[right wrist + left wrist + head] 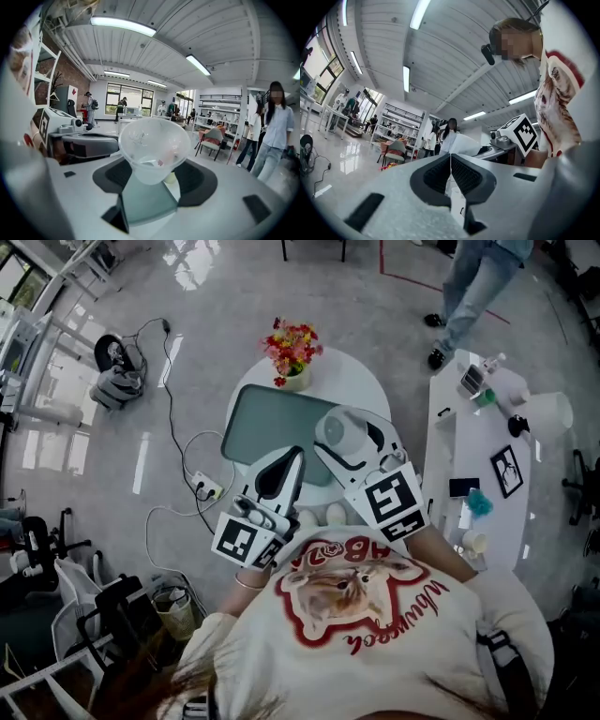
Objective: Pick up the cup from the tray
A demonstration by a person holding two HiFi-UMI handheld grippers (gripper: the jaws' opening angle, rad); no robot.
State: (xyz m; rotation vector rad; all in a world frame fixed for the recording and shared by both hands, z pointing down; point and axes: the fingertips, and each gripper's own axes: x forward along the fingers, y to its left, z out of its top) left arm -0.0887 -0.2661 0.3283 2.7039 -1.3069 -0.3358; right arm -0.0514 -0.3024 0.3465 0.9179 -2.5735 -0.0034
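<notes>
Holding a clear plastic cup (153, 146) between its jaws, the right gripper (345, 439) grips the cup's lower sides while the open mouth tips up toward the camera. In the head view the cup sits in the air over the right part of the grey-green tray (267, 423), and in the right gripper view its base looks clear of the tray's surface. The left gripper (292, 463) hangs just beside it to the left, over the tray's near edge, with its jaws pressed together and nothing between them. The tray lies on a small white worktop (375, 381). A vase of red and yellow flowers (292, 351) stands at the tray's far edge. To the right is a second white worktop (441, 442) carrying small items.
</notes>
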